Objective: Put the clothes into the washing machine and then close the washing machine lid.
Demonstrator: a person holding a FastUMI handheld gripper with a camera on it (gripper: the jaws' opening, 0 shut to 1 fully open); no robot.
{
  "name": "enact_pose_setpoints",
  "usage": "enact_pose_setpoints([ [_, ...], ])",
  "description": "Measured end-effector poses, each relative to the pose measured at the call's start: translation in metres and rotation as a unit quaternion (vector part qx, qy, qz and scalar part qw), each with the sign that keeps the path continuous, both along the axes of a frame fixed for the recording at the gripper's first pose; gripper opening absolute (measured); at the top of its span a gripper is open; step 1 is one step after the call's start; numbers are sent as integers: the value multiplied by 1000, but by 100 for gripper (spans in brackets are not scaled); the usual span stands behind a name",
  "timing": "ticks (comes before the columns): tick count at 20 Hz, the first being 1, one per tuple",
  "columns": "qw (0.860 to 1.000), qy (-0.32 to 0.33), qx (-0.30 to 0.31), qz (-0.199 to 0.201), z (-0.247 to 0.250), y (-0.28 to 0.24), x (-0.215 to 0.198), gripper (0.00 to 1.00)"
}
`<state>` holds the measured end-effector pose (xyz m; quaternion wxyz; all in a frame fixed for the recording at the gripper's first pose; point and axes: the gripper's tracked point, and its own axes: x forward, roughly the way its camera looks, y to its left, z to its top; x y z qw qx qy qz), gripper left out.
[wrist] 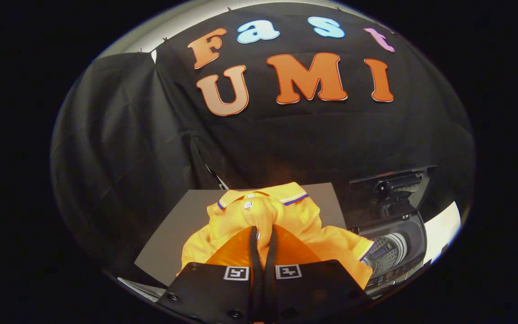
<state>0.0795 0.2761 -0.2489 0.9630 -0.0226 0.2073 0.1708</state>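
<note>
Gripper view: hand-held gripper (pixel 263 230) pinches the orange shirt (pixel 286 225) (fingers nearly together) beside the open washing machine (pixel 394 247).

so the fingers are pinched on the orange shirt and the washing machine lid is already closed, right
Not quite: the lid stands open above the washing machine drum, as the gripper view shows. The fingers are indeed pinched on the orange shirt.

The gripper (pixel 263 231) fingers hide the middle of the orange shirt (pixel 281 216). Beside the shirt, the washing machine (pixel 394 243) shows partly; its drum's inside is too small to tell.
</note>
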Motion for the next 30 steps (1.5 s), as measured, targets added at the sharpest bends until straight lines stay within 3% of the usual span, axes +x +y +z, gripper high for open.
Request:
enact_pose_setpoints([
  [10,997,-49,35,-53,95,-126,31,7],
  [16,994,-60,44,-81,121,-206,56,8],
  [23,992,-48,45,-110,110,-291,84,8],
  [30,995,-7,32,-92,49,-324,105,8],
])
